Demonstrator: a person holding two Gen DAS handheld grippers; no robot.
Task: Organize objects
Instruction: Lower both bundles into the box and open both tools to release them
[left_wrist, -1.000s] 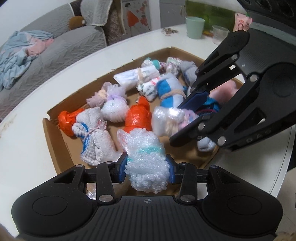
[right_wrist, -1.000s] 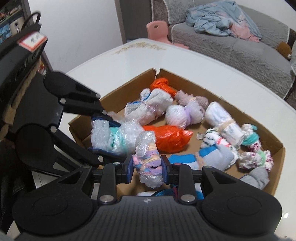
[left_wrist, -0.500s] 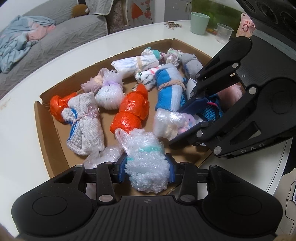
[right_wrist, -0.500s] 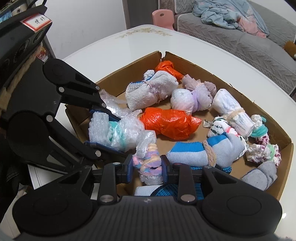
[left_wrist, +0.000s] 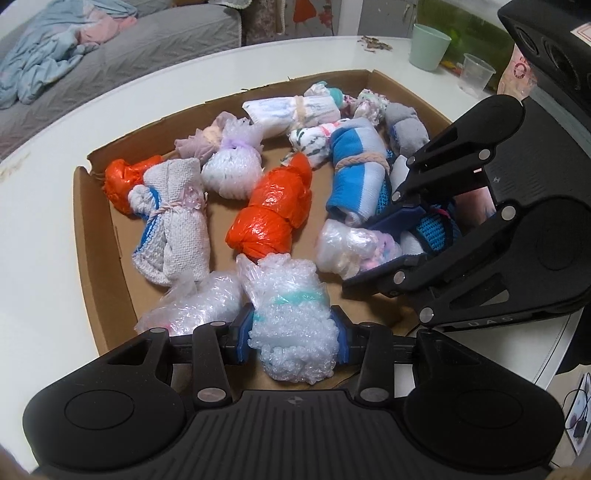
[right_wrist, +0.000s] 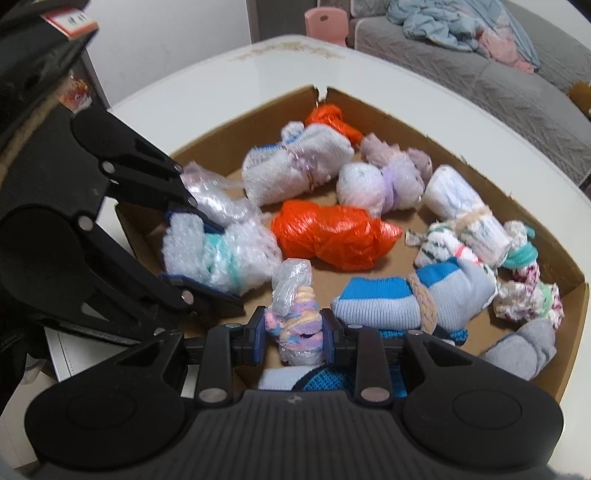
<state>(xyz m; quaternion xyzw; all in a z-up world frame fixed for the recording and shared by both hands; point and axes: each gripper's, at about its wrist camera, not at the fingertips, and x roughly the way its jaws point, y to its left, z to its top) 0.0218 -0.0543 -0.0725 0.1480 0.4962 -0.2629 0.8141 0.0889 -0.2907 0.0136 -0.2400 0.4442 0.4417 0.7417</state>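
nearest the left wrist camera, the left gripper is clamped on a white bubble-wrap bundle with a teal band, its blue pads pressing both sides. the bundle hangs just over the near edge of the shallow brown cardboard box, long axis running away from the camera, the loose twisted end pointing toward the box's middle. beside it on the box floor lies a clear crumpled plastic bundle.

the right gripper is closed on a small clear-plastic bundle of pastel pink, purple and yellow yarn — this one stands roughly upright between the pads, its plastic tail pointing up, above the near right part of the box.

the step looks like carrying both bundles to a spot for sorting. to do it well, i'd keep both grips firm, since slick plastic could slide, and lift clear of the box wall before moving sideways — the two grippers are close, so they need to part without knocking.

further in lie an orange plastic-wrapped roll, lengthwise toward the far wall, and a blue and grey sock roll tied with beige cord. beyond, a white knitted roll, then the white table.
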